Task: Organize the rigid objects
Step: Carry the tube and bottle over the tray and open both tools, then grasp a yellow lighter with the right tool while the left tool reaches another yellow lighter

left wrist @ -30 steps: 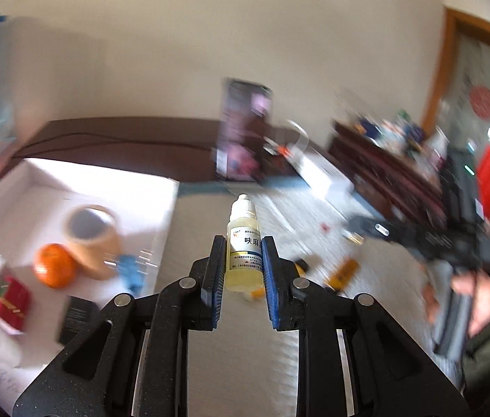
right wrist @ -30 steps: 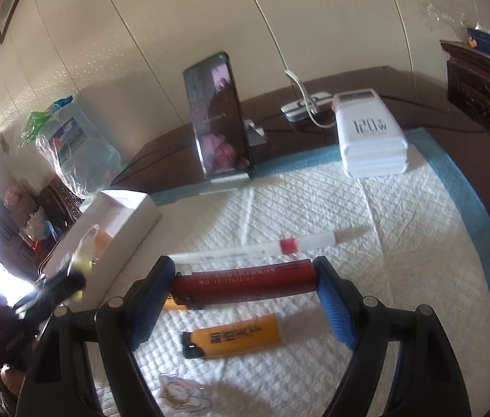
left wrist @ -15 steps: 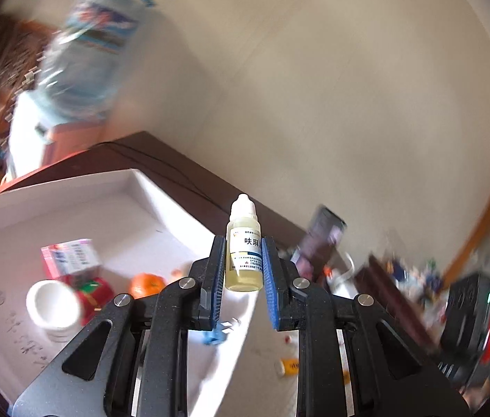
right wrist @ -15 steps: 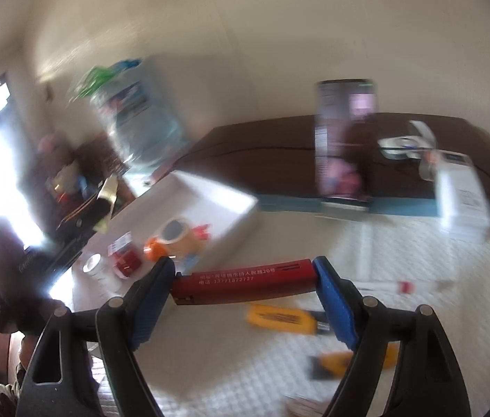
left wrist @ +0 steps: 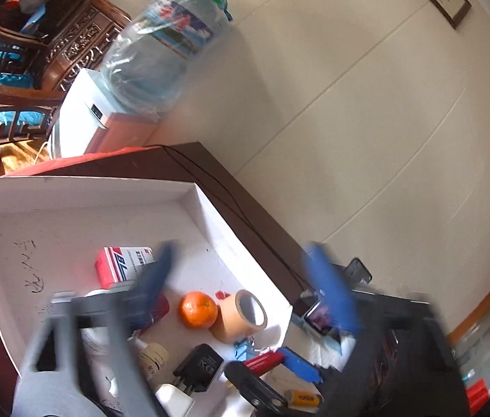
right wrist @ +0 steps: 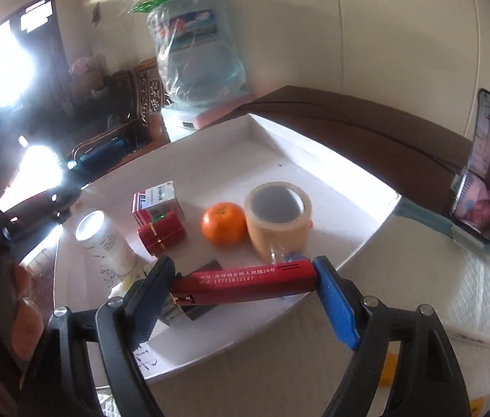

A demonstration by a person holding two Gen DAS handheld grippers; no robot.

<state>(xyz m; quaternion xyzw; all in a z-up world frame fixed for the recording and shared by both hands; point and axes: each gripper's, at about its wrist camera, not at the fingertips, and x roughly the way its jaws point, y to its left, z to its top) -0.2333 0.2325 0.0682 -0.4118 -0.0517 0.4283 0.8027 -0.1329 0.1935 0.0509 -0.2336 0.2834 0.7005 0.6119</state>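
My left gripper (left wrist: pixel 241 264) hangs over the white box (left wrist: pixel 88 215), its blurred jaws opening wide with nothing between them. A small pale dropper bottle (left wrist: pixel 151 352) lies in the box below, beside the white jar. My right gripper (right wrist: pixel 241 295) is shut on a red lighter (right wrist: pixel 245 279), gripped end to end and held level above the near edge of the white box (right wrist: pixel 314 146). The left wrist view shows that red lighter (left wrist: pixel 265 361) at the box's near corner.
In the box lie an orange (right wrist: pixel 224 227), a tape roll (right wrist: pixel 277 219), a red-and-white carton (right wrist: pixel 156 201), a red packet (right wrist: pixel 161 234), a white jar (right wrist: pixel 104 239) and a black charger (left wrist: pixel 199 366). A phone (right wrist: pixel 488 170) stands on the mat at the right. A yellow lighter (left wrist: pixel 302 398) lies on the mat.
The left gripper swung over the box, let go of the dropper bottle and spread its jaws. The right gripper carried the red lighter left from the mat to the box.
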